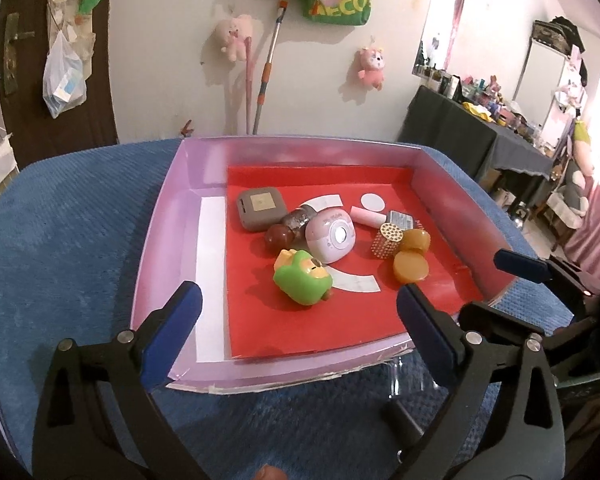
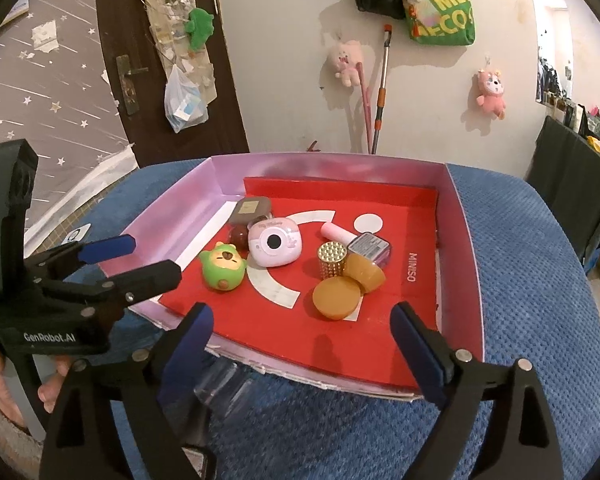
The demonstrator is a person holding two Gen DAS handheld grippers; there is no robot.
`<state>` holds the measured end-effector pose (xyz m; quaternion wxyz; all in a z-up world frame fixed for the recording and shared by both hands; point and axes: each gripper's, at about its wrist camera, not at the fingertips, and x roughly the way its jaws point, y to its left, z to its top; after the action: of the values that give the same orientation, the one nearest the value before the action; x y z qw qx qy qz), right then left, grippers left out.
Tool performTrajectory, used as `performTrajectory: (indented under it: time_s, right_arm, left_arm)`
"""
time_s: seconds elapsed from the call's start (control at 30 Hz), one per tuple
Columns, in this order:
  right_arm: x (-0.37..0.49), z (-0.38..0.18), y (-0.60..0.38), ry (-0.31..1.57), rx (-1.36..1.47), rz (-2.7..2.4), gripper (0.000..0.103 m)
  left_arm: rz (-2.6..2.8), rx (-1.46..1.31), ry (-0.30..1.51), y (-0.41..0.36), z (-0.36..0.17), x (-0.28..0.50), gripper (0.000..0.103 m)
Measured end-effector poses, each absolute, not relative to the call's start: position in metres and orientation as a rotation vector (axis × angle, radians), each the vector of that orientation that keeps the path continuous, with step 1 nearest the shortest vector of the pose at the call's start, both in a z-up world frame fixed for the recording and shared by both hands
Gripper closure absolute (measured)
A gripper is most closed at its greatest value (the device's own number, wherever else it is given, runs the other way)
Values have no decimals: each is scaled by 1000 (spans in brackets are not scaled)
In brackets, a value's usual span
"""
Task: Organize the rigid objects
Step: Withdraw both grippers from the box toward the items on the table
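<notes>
A pink box [image 1: 168, 216] [image 2: 458, 216] with a red liner sits on the blue cloth. Inside lie a green toy [image 1: 302, 278] [image 2: 222, 270], a pink toy camera [image 1: 332, 239] [image 2: 274, 246], a grey square case [image 1: 260, 208] [image 2: 250, 209], a brown ball [image 1: 279, 236], a gold studded cylinder [image 1: 388, 242] [image 2: 332, 260], two amber jars [image 1: 410, 267] [image 2: 336, 297], a pink tube [image 1: 366, 216] [image 2: 338, 234] and a small clear box [image 2: 370, 249]. My left gripper [image 1: 298, 304] [image 2: 140, 258] is open and empty at the box's near edge. My right gripper [image 2: 302, 328] [image 1: 516, 266] is open and empty at the near right.
A clear plastic piece [image 2: 224, 384] [image 1: 396, 372] lies on the cloth [image 1: 72, 216] just in front of the box. A wall with plush toys and a mop stands behind. A dark door [image 2: 168, 60] is at the left and a cluttered black table [image 1: 480, 132] at the right.
</notes>
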<state>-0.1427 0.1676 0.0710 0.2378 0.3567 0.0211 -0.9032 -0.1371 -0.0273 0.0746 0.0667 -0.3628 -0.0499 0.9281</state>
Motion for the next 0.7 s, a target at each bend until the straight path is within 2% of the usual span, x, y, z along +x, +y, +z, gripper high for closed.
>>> performTrajectory:
  time_s: [0.03, 0.2, 0.7]
  right_arm:
    - [-141, 72, 168, 55, 973, -2474, 6]
    - [-134, 75, 171, 43, 955, -2474, 0]
    - [-109, 81, 181, -8, 925, -2471, 0]
  left_arm:
    - [2804, -1093, -149, -28, 75, -136, 0]
    - [2826, -1080, -173, -32, 76, -129, 0]
    - [2857, -1073, -119, -31, 80, -106, 0]
